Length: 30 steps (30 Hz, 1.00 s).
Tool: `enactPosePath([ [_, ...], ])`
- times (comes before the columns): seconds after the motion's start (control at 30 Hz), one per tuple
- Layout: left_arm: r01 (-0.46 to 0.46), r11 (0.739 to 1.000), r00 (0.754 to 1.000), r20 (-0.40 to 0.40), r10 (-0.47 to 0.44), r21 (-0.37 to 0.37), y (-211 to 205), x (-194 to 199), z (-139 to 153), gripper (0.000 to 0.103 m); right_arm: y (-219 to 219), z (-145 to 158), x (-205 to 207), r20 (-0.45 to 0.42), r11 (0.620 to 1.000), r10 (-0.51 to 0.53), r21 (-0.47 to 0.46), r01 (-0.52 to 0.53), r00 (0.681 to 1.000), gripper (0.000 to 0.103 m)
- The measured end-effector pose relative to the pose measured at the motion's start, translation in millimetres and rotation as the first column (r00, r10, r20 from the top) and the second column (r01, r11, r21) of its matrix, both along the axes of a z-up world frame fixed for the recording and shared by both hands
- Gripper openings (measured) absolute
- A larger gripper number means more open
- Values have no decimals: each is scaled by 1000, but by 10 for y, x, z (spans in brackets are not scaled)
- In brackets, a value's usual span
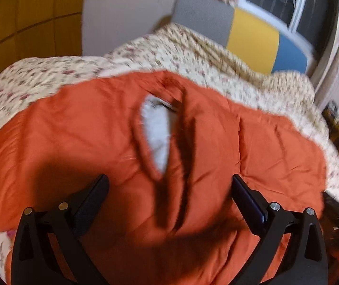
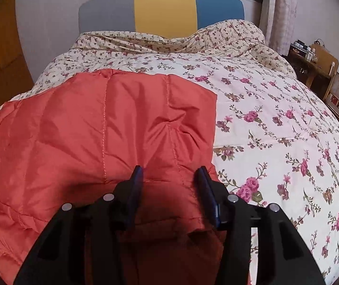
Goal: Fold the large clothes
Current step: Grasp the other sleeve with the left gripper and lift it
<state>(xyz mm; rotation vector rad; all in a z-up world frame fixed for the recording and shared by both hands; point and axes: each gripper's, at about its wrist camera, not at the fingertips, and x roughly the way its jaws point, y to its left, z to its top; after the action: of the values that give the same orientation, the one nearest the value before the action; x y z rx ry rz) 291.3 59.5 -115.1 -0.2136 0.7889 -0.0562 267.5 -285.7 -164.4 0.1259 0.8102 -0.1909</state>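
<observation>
My left gripper (image 1: 170, 180) has its jaws spread wide with nothing between them, hanging above the middle of the orange padded jacket (image 1: 86, 130); no cloth is pinched there, and the picture is smeared, so finer detail is lost. My right gripper (image 2: 170, 173) has its jaws about half apart, straddling a ridge of the same jacket's (image 2: 98, 123) near corner; the fabric lies between the fingers, but I see a gap at both pads, so I judge it released, not gripped. Outward from the left jaws, the jacket's opening runs up the middle as a dark fold, parting to show a pale fleecy lining (image 1: 157, 128), with orange panels spread to either side. From the right jaws, the quilted panel lies fairly flat with a straight right edge and a squared far corner, which reads to me as a side already folded inward, though I cannot tell how many layers are under it. The jacket lies on the floral quilt (image 2: 276, 118) of the bed, toward its foot and left of centre in the right view, with a grey, yellow and blue headboard (image 2: 162, 7) beyond. My judgement: the folding is under way but not finished. The garment remains broad, rumpled at its left side, and the front gapes open; further folds to a compact bundle remain.
</observation>
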Motion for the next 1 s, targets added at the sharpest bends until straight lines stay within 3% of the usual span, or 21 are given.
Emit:
enactPosePath([
  [0.17,-151,988,984,91,152,-16,588,-358,229,100,-13,-2,-11,1,1000,0,-2,0,1000,48],
  [0.27,-278,959,954,106,282,-52,1025,-531,296,100,-13,6,-7,2,1000,0,-3,0,1000,48],
  [0.4,-423,900,899,74,432,-107,1581,-795,276,100,-17,5,-8,1,1000,0,-1,0,1000,49],
  [0.53,-541,825,832,36,553,-166,2018,-1140,197,100,-16,10,-11,1,1000,1,-3,-1,1000,49],
  [0.7,-680,677,707,-6,707,-282,2443,-1668,86,100,-19,20,-8,2,1000,-1,-1,1,1000,50],
  [0.77,-703,630,674,-26,738,-329,2558,-1796,12,99,-26,23,-3,2,1000,-2,1,2,1000,50],
  [0.9,-716,558,649,-108,753,-420,2751,-1900,-174,80,-38,26,-4,2,1000,-4,-1,4,1000,51],
  [0.97,-721,508,631,-145,762,-471,2835,-1928,-284,79,-41,25,-3,2,1000,-6,0,6,1000,52],
  [1.0,-723,496,621,-139,771,-481,2849,-1925,-287,79,-43,25,-3,3,1000,-8,1,8,1000,52],
])
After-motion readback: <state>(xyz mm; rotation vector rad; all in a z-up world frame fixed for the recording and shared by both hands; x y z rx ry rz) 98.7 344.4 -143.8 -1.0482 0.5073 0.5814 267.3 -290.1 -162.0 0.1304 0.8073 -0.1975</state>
